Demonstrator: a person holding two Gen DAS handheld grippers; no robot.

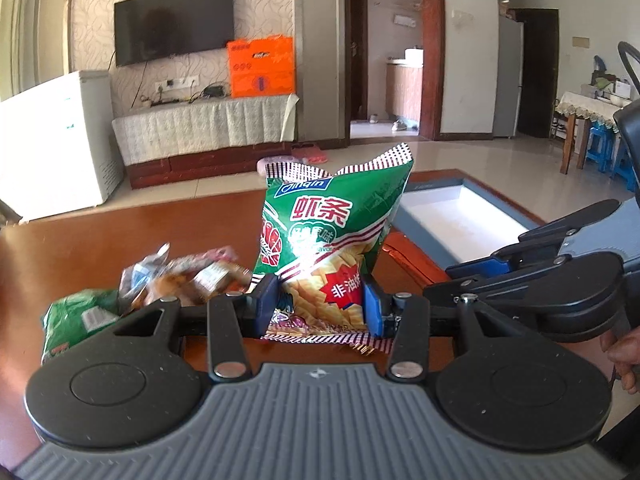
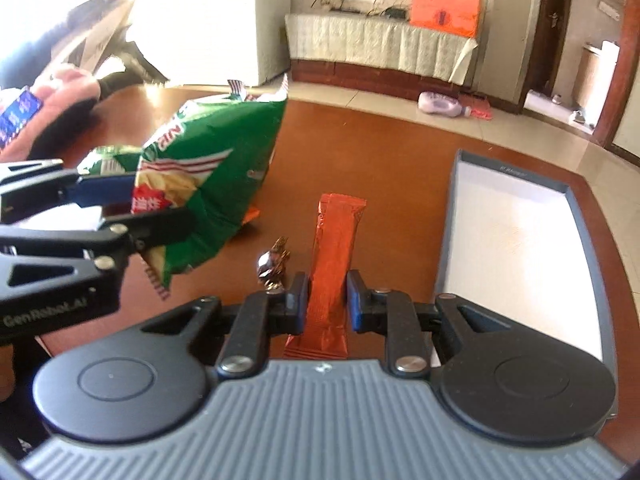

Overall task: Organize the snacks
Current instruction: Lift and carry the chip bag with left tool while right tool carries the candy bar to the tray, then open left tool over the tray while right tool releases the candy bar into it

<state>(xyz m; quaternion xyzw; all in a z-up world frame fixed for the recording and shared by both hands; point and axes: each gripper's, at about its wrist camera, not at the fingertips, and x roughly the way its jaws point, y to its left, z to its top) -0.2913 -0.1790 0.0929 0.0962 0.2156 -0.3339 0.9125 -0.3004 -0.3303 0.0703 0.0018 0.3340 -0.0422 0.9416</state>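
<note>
My left gripper (image 1: 322, 304) is shut on a green shrimp-stick chip bag (image 1: 332, 232), pinching its lower part and holding it upright above the brown table (image 1: 60, 248). In the right wrist view the same green bag (image 2: 224, 168) hangs tilted at the left in the left gripper (image 2: 152, 204). My right gripper (image 2: 327, 300) is shut on a long orange snack packet (image 2: 334, 256), which sticks forward between the blue pads. My right gripper (image 1: 500, 272) also shows at the right edge of the left wrist view.
A grey tray (image 2: 580, 240) with a white floor lies at the table's right, and the same tray (image 1: 508, 204) sits behind the bag. A small wrapped candy (image 2: 274, 264) lies on the table. Several snack packs (image 1: 180, 276) and a green pack (image 1: 76, 316) sit at the left.
</note>
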